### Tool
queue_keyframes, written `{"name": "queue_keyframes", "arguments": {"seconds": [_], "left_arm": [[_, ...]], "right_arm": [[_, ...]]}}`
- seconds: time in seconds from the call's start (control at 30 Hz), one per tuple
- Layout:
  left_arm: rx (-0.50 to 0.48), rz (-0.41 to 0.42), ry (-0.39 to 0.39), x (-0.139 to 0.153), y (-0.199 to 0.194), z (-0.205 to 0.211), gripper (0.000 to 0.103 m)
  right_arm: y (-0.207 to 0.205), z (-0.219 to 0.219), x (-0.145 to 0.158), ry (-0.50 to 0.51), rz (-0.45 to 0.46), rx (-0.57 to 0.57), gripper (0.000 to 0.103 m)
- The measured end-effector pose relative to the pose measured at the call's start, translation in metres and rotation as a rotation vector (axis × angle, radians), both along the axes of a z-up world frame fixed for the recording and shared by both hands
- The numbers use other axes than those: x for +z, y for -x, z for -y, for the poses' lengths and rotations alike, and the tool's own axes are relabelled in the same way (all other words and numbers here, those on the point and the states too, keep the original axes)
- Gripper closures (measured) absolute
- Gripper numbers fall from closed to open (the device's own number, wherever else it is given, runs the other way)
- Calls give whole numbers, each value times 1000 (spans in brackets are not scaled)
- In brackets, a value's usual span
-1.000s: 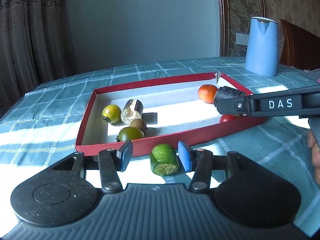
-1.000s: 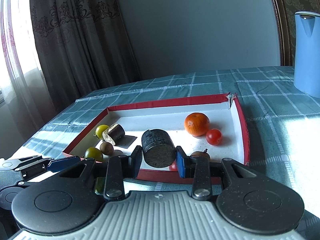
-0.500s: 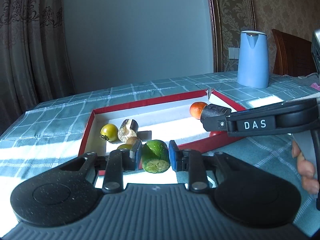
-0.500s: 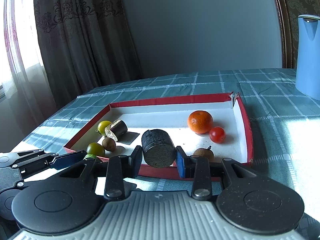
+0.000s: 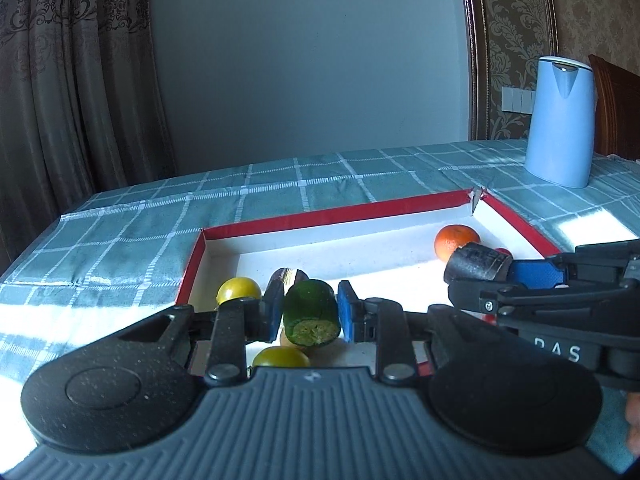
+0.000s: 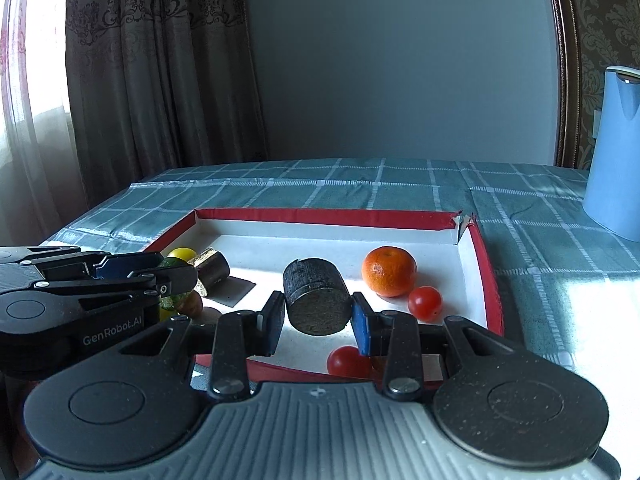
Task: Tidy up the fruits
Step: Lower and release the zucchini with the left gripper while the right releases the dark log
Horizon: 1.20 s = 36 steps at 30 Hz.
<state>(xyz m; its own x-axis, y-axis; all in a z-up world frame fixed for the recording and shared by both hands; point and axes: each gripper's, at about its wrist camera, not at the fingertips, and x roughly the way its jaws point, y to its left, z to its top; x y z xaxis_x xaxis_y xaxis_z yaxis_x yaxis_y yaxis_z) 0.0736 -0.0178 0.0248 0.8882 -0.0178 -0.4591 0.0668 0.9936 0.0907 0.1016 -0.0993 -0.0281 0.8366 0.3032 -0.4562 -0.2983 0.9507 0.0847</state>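
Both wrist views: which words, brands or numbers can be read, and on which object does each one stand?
"GenRobot.AI": on the side of the left gripper, right wrist view.
"DAS", first letter partly cut off: on the side of the right gripper, left wrist view.
No other text is visible.

We're in a home, prob. a dining rm: table w/ a teal checked tablecloth (image 6: 400, 188), heavy patterned curtains (image 6: 160, 60) by a bright window at left, damask wallpaper (image 5: 516, 40) w/ wood trim, a light-blue kettle (image 5: 560, 120) on the table, wall switches (image 5: 518, 100), a wooden chair back (image 5: 614, 108) behind the kettle.
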Motion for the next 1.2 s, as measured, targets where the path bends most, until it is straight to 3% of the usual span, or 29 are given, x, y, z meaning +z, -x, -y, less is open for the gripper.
{"name": "queue_keyframes", "arguments": {"seconds": [0.33, 0.53, 0.77, 0.9, 1.03, 1.1, 1.13, 1.2], "left_arm": [[4, -12, -22, -8, -32, 9, 77], [13, -62, -17, -17, -53, 12, 77], [46, -59, -23, -21, -58, 10, 76], [55, -66, -25, -21, -57, 9, 73], [88, -37, -11, -18, -50, 2, 51], [97, -16, -6, -15, -43, -1, 42], [102, -4, -3, -14, -40, -3, 33], [108, 15, -6, -12, -32, -5, 29]], "right_arm": [[-38, -12, -16, 40, -92, -31, 68], [-55, -14, -20, 64, -99, -74, 68], [-60, -14, -20, 76, -98, -87, 68], [-59, -16, -20, 95, -97, -95, 59], [-52, -9, -18, 99, -71, -122, 46], [-48, -3, -17, 73, -60, -131, 33], [-46, 0, -16, 58, -57, -133, 31], [-40, 6, -15, 34, -51, -137, 29]]}}
